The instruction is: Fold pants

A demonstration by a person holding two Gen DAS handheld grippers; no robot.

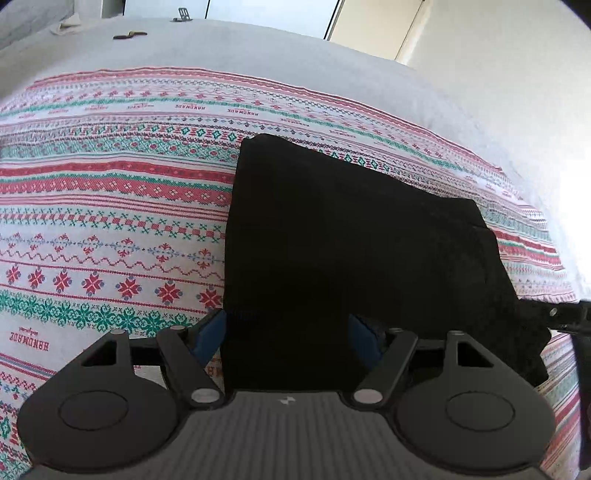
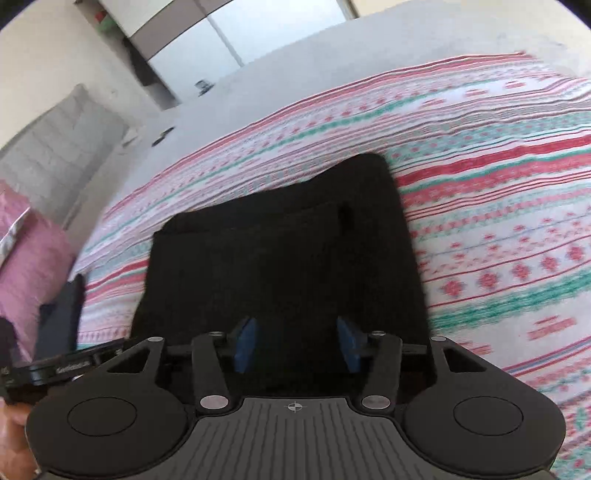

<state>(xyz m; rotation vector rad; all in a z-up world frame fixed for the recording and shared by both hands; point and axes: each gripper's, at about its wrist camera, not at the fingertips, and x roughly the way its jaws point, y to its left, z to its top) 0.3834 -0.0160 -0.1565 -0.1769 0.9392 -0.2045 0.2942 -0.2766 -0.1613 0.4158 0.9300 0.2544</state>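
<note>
The black pants lie folded into a compact block on a patterned red, green and white cloth. My left gripper is open over the near edge of the pants, its blue pads apart with black fabric between them. In the right wrist view the same pants fill the middle, and my right gripper is open over their near edge, blue pads apart. The other gripper's body shows at the right edge of the left view and the left edge of the right view.
The patterned cloth covers a grey bed. A pink pillow and a grey pillow lie at the left of the right view. Small objects sit on the far bed. White walls and a mirrored wardrobe stand behind.
</note>
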